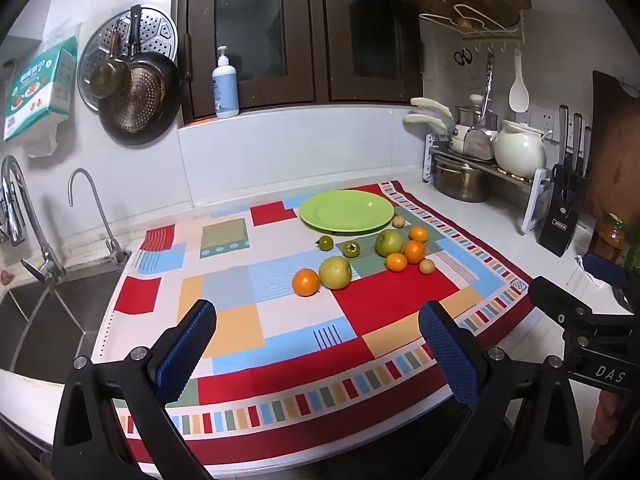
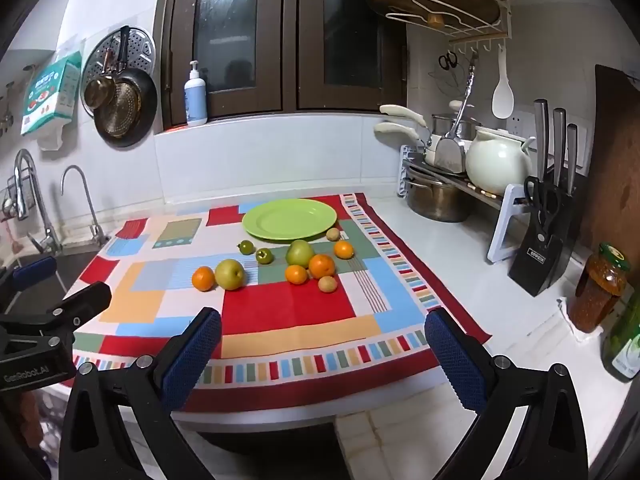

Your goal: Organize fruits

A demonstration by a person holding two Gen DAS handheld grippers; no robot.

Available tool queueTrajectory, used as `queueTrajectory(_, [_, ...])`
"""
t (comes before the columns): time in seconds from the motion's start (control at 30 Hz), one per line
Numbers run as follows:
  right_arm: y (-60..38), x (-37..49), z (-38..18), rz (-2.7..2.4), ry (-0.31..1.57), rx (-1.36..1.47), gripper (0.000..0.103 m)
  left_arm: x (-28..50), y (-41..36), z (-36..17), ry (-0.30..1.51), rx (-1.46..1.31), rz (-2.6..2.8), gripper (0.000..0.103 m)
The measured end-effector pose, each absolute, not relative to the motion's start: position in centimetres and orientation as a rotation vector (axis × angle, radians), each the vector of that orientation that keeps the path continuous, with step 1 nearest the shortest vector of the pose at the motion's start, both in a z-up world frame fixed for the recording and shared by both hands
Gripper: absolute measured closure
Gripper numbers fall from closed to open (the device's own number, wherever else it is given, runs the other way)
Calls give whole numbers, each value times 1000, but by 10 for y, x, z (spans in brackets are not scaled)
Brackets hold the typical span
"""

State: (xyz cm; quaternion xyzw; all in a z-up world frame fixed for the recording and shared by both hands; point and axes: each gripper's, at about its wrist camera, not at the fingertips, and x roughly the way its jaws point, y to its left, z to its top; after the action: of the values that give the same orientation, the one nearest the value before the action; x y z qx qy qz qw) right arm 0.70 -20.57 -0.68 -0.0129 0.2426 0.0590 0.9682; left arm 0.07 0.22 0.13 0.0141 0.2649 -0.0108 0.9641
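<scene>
Loosely clustered on the patchwork cloth (image 2: 288, 308) covering the worktop, just near of the empty round green plate (image 2: 290, 218), lie small round fruits: orange mandarins (image 2: 203, 278), a yellow-green pear (image 2: 230, 274), a green apple (image 2: 299, 253). Probably light, firm, smooth and apt to roll; clasp each across its middle. Being round, they have no clear long axis. Left gripper (image 1: 318, 350) and right gripper (image 2: 322, 350) hover spread wide, empty.

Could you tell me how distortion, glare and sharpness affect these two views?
Left wrist view: fisheye bends the cloth edges, corners go black, soft sheen on the green plate, fruit stays sharp. Right wrist view: same curving and dark corners, dim reflections in the window glass, no motion blur.
</scene>
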Motion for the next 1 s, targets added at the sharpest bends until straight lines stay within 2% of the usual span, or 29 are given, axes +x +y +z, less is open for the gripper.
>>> queueTrajectory(1.0, [-206,7,0,127,472,-17,1,-1,-2,8,504,47,-22,0])
